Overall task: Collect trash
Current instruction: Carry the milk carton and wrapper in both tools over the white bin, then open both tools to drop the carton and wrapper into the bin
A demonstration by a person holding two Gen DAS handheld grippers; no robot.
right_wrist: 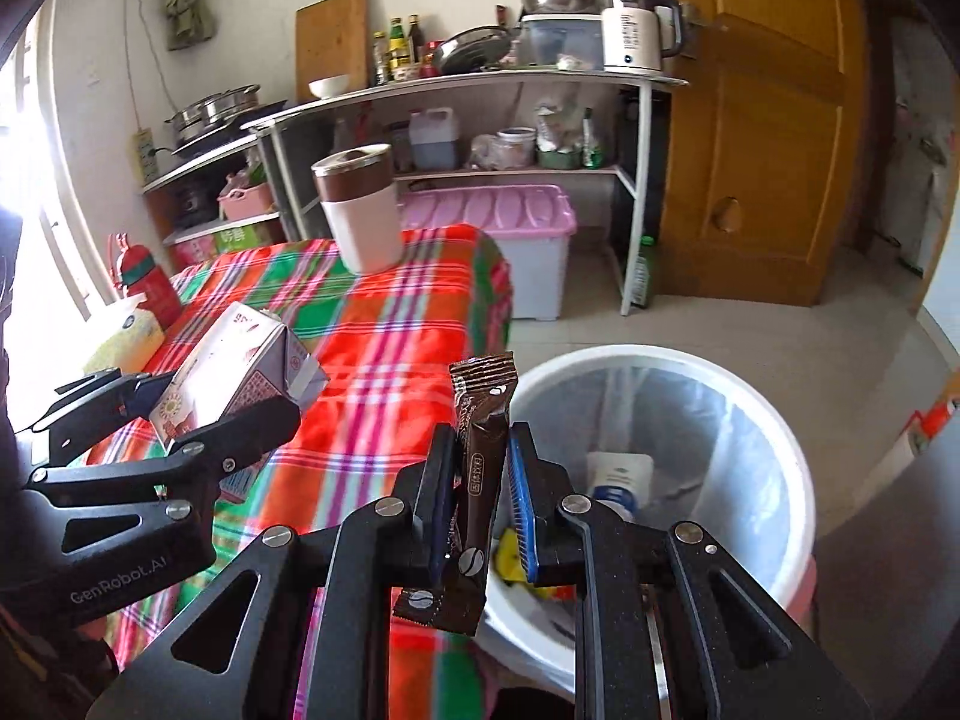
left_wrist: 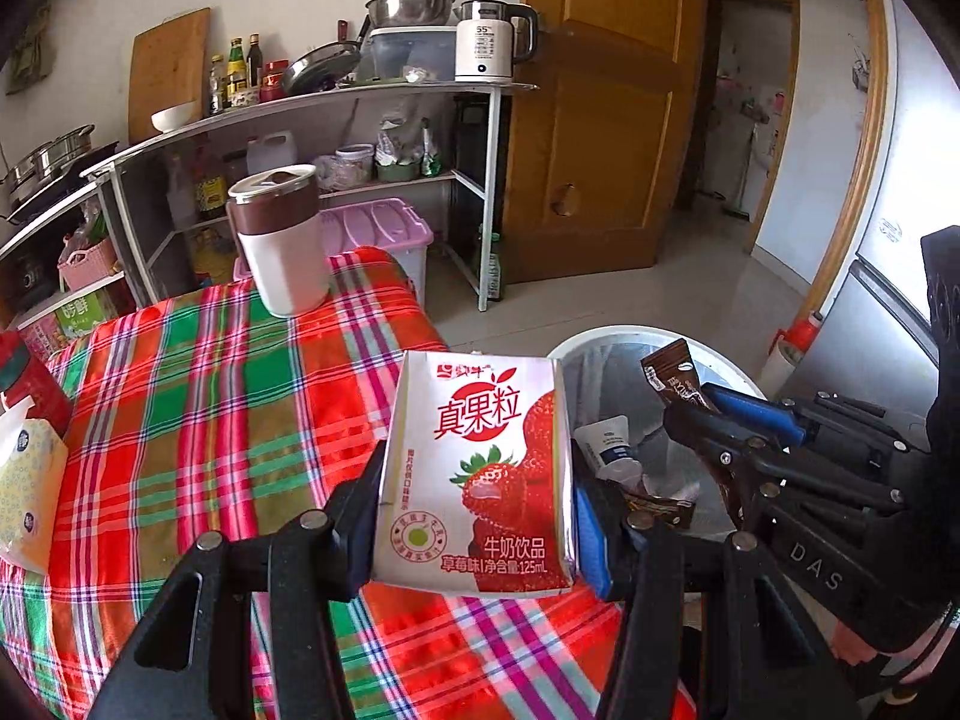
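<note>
Milk carton (left_wrist: 477, 474): small white strawberry drink box with red print and a strawberry picture, upright, over the edge of the plaid tablecloth (left_wrist: 198, 408) just beside the bin (left_wrist: 606, 339)
Left gripper (left_wrist: 477, 531): jaws part open and pressed on both sides of the carton, gripping it
Coffee sachet (right_wrist: 480, 468): narrow dark brown stick pack with a crimped top, upright, above the bin's near rim
Right gripper (right_wrist: 480, 492): jaws nearly closed, pinching the sachet between them
Bin: white, lined with a clear bag, on the floor beside the table; a white tube (right_wrist: 618, 471) lies inside
Left wrist view only: the carton's printed front, face on
Right wrist view only: the carton's folded top flap, a yellow scrap (right_wrist: 510, 558) in the bin, a red bottle (right_wrist: 147, 282) at the far side of the table from the bin
Both views: a brown and white mug (left_wrist: 282, 246) at the tablecloth's far edge
</note>
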